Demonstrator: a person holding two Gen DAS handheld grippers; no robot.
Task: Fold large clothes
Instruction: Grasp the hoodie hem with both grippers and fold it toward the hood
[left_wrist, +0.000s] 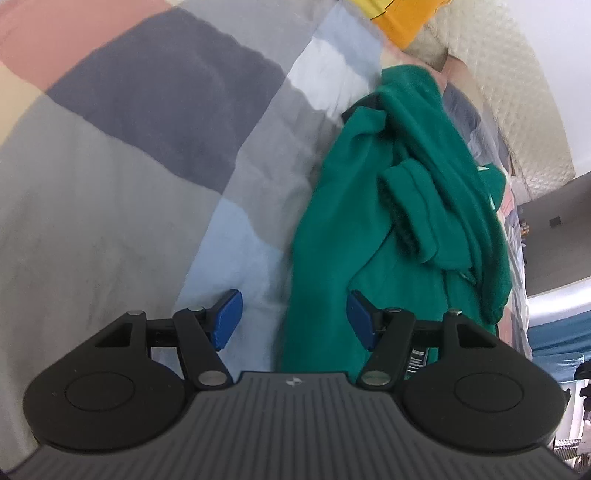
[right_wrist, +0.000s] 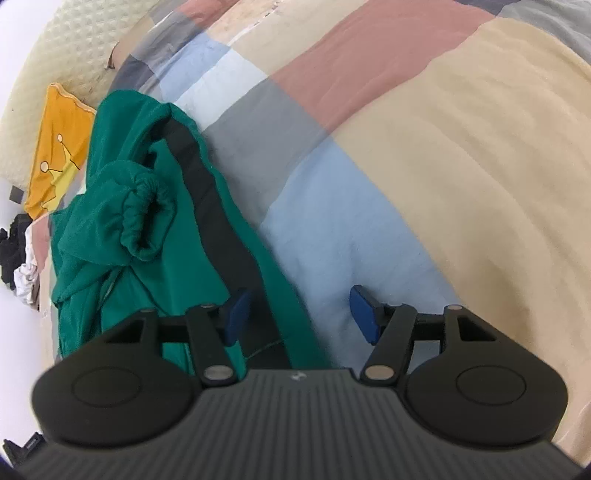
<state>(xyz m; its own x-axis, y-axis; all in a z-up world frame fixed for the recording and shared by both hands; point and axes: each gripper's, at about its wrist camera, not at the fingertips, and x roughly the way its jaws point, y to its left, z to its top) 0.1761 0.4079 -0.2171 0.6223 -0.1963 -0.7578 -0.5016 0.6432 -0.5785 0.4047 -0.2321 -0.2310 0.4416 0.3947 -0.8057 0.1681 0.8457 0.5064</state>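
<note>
Both hand-held grippers stand wide and hold nothing: the left hand-held gripper (left_wrist: 293, 319) has the edge of the green garment (left_wrist: 399, 206) running up between its fingers, and the right hand-held gripper (right_wrist: 299, 314) straddles the same cloth along its dark stripe (right_wrist: 218, 221). The garment lies bunched on the patchwork bedspread (right_wrist: 406, 155), a gathered cuff (right_wrist: 147, 218) rolled on top. Likely risks: closing here could catch several layers at once, or pinch the bedspread too, dragging it along. Lifting the heap unspread would probably lock in creases. A yellow cushion (right_wrist: 59, 144) lies near the headboard, apart.
</note>
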